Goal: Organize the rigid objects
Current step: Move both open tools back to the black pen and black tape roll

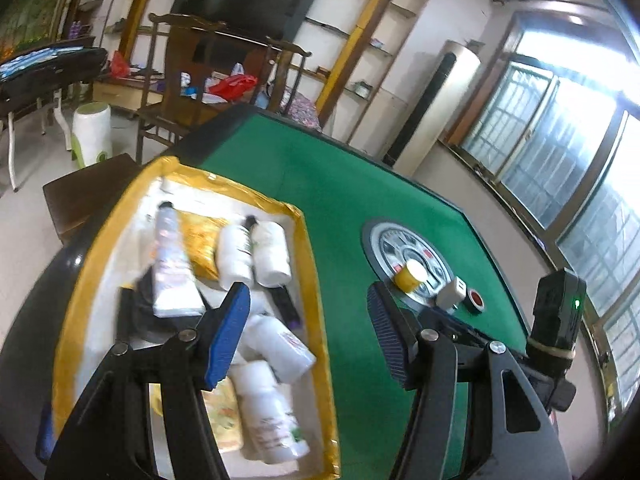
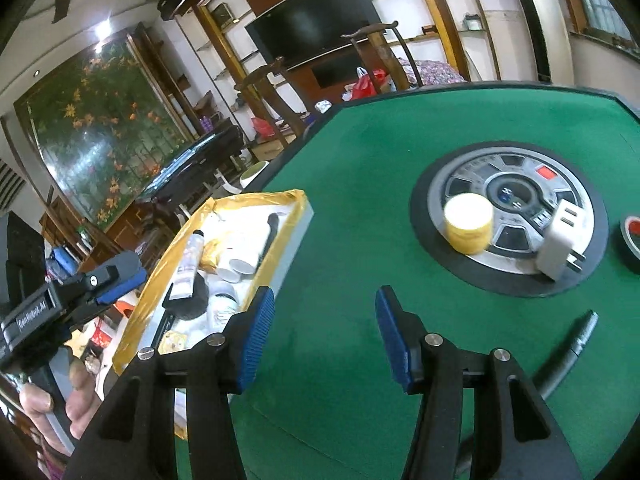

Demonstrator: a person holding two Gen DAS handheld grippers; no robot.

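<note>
Two claws are in play, and both stand spread wide with nothing between their blue pads: the left claw (image 1: 308, 332) hangs over the near right edge of the tray (image 1: 320, 320), the right claw (image 2: 326, 332) over bare green felt of the desk (image 2: 360, 160) just right of the tray.

Counted outside the tray: one yellow jar (image 2: 469, 223) with a pale lid, one white plug adapter (image 2: 560, 242), one roll of dark tape (image 2: 632, 242) with a red core, and one black pen (image 2: 576, 348). The jar and the adapter both stand on the round grey dial (image 2: 508, 216) right of the tray; the tape lies on the felt just beyond the dial, farther from the tray.

Inside the tray, which is white with gold-taped edges, the left wrist view shows one squeeze tube (image 1: 172, 260) with a black cap, four white bottles lying on their sides, such as the capped pair (image 1: 254, 252) at the far end, and a yellow packet (image 1: 204, 246) beside the tube; blur hides finer detail.

Only the right wrist view shows the pen, lying on the felt right of the tray and nearer than the dial, and the person's left hand (image 2: 60, 404) around the other tool's handle. Only the left wrist view looks straight down into the tray's near end.
</note>
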